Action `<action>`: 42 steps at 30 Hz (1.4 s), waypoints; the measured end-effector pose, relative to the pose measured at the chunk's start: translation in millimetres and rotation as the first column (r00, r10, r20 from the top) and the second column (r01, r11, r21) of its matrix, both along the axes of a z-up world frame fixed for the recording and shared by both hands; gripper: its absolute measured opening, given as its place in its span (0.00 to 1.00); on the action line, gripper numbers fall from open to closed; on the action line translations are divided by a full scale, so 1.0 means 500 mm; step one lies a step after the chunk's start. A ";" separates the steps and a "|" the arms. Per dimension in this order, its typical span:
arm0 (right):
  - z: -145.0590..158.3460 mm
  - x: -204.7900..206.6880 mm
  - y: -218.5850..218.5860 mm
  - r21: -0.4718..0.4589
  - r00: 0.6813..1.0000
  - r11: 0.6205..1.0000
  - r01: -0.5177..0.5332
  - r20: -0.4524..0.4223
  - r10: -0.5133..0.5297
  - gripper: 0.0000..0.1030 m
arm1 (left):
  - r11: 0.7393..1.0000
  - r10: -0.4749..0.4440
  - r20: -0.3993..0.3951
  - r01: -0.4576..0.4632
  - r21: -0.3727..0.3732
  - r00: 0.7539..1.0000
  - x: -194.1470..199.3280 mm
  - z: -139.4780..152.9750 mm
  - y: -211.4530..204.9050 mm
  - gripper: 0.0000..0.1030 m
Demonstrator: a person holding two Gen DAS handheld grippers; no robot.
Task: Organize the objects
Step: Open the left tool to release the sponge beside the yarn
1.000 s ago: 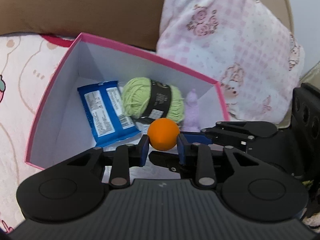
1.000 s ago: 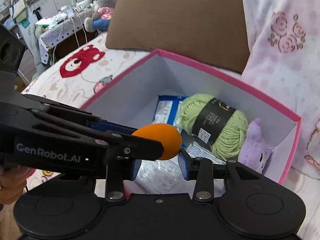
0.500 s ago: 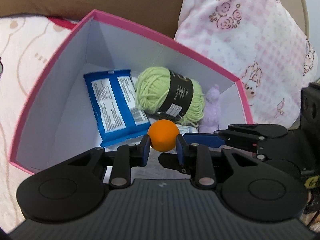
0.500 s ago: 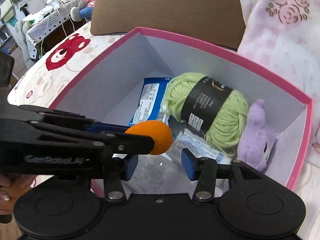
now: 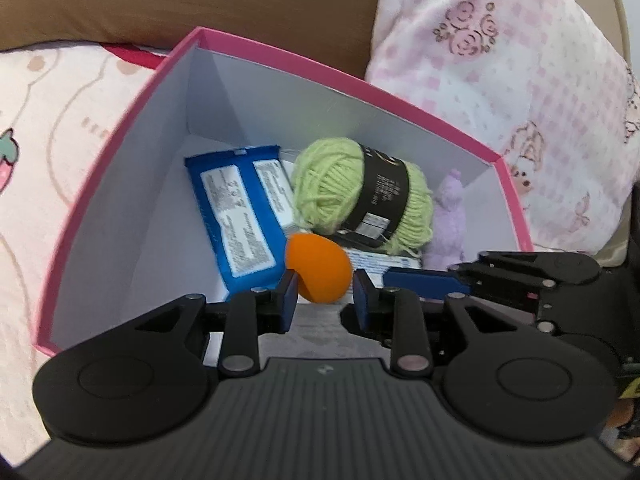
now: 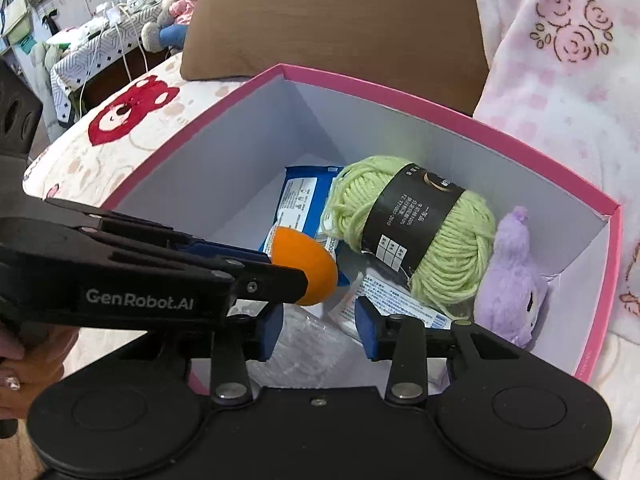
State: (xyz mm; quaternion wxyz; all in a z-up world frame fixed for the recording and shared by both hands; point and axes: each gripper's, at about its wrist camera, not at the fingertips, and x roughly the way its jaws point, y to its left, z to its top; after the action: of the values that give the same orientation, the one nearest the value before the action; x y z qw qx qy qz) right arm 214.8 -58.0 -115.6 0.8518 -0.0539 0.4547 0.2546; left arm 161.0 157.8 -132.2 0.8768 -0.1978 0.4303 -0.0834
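One orange ball (image 5: 319, 267) sits pinched in your left hand-held gripper (image 5: 322, 297) over the pink box (image 5: 344, 80); release next, right hand-held gripper (image 6: 317, 327) spread empty.

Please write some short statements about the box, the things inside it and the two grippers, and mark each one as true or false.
1. The left gripper holds an orange egg-shaped object between its fingers. True.
2. The pink box is empty. False: it holds a green yarn ball, a blue packet and a purple plush toy.
3. The yarn ball has a black label band around it. True.
4. The right gripper is holding the purple plush toy. False: nothing is between its fingers, which have just been closing; the toy lies in the box, off to one side.
5. The orange object lies on the bedspread outside the box. False: it is held over the inside of the box.
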 end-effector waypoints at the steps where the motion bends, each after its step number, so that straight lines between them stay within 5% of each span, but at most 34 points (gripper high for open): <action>1: 0.002 0.000 -0.002 0.001 1.000 1.000 0.006 0.004 -0.006 0.43 | 1.000 0.008 0.010 -0.009 0.014 1.000 -0.001 0.003 0.002 0.27; 12: 0.015 -0.019 -0.024 0.030 0.999 0.999 0.032 0.016 -0.033 0.43 | 0.991 0.063 0.056 -0.069 0.117 0.996 0.005 0.004 0.009 0.26; 18: 0.019 -0.032 -0.033 0.024 0.999 0.999 0.045 0.018 -0.045 0.43 | 0.999 0.018 0.021 -0.018 -0.040 1.000 0.019 -0.019 -0.012 0.25; 21: 0.017 -0.036 -0.042 0.027 0.998 0.998 0.059 0.015 -0.059 0.44 | 0.999 0.037 0.044 -0.038 0.008 0.998 0.018 -0.020 -0.025 0.26; 29: 0.022 -0.045 -0.052 0.052 0.997 0.996 0.079 0.015 -0.080 0.45 | 0.998 0.061 0.046 -0.060 -0.012 0.997 0.017 -0.007 -0.016 0.29; 32: 0.030 -0.057 -0.053 0.055 0.996 0.995 0.080 0.027 -0.082 0.45 | 0.998 0.063 0.055 -0.064 0.010 0.996 0.012 0.001 -0.015 0.35; 37: 0.051 -0.084 -0.060 0.065 0.995 0.994 0.082 0.055 -0.086 0.46 | 0.997 0.071 0.046 -0.072 0.034 0.996 0.002 0.023 -0.015 0.59; 42: 0.077 -0.119 -0.071 0.074 0.991 0.993 0.094 0.084 -0.101 0.49 | 0.997 0.076 0.011 -0.076 0.022 0.997 -0.023 0.061 -0.018 0.62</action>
State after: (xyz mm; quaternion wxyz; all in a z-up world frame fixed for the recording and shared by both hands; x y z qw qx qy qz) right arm 155.1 -93.7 -77.1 0.8838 -0.0131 0.4097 0.2257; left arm 149.5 148.9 -101.5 0.8837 -0.2038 0.4188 -0.0462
